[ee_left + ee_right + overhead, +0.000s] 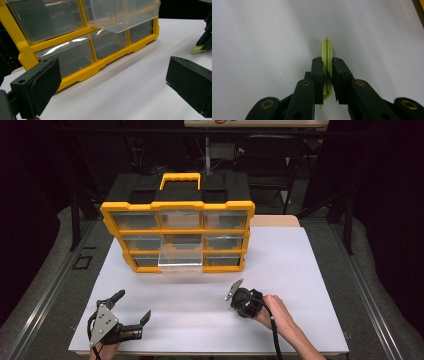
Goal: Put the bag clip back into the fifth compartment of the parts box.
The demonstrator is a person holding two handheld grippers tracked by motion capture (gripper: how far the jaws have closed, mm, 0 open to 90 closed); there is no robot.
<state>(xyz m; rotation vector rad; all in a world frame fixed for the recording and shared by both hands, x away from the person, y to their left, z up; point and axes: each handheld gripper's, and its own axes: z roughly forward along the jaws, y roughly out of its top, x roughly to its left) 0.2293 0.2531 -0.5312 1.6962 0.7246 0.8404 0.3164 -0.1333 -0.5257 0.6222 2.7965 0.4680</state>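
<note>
The high view looks forward and down from above the near edge of the white table (pixel 200 320), taking in the whole top and the yellow drawer cabinet (pixel 177 207) at its far side; the left gripper view sits low, just above the table (pixel 130 85), facing the cabinet (pixel 22 47) from close by at a slant. The right gripper view looks steeply down on bare table (pixel 262 37) from very near; all three share that white surface.
</note>
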